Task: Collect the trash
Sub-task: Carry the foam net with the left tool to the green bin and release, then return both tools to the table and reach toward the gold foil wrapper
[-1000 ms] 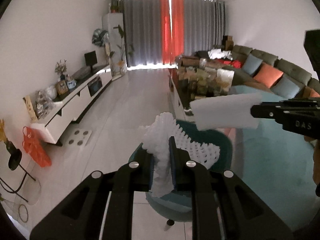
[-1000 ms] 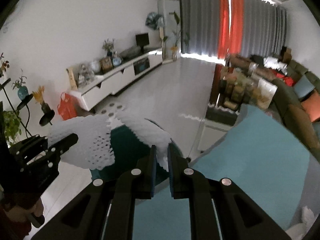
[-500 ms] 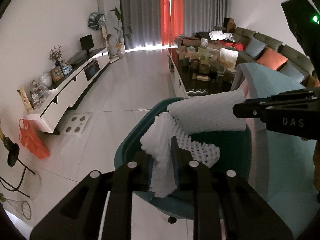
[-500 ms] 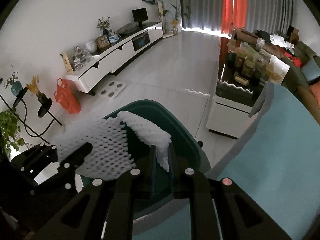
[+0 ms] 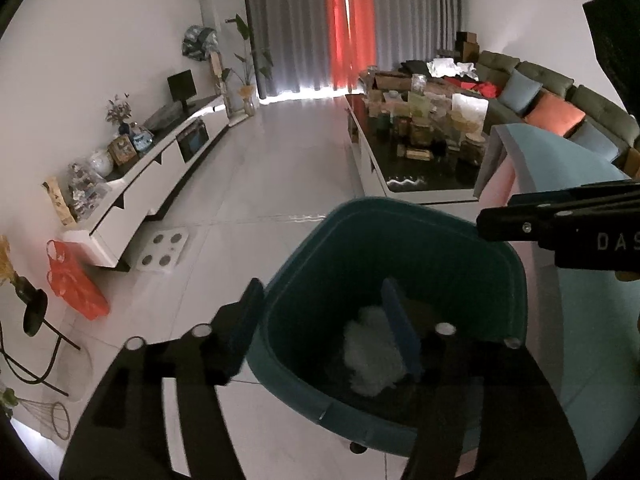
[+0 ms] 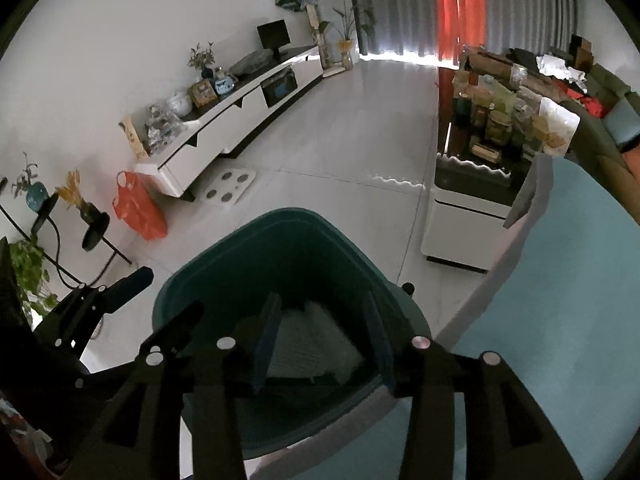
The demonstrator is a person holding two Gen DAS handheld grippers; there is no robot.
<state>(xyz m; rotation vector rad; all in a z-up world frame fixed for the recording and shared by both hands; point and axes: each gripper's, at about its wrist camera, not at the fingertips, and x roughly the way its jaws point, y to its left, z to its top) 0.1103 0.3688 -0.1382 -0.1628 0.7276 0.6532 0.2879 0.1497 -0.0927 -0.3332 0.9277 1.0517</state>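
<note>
White, crumpled foam netting (image 5: 374, 354) lies inside one dark green bin (image 5: 516, 280); left gripper (image 5: 322, 314) and right gripper (image 6: 322, 322), both opening, pinch nothing.

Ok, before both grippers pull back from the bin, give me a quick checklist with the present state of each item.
1. Left gripper free of trash: ok, its jaws are opening with nothing pinched between them.
2. Right gripper free of trash: ok, its jaws are opening and the pads touch nothing.
3. White foam netting inside the teal bin: ok, it lies at the bottom.
4. Second piece inside the bin: ok, a pale ribbed sheet shows on the bin floor in the right wrist view.
5. Nothing draped over the bin rim: ok in both views.
6. More trash left on the blue cloth: cannot tell, only part of it shows.
</note>
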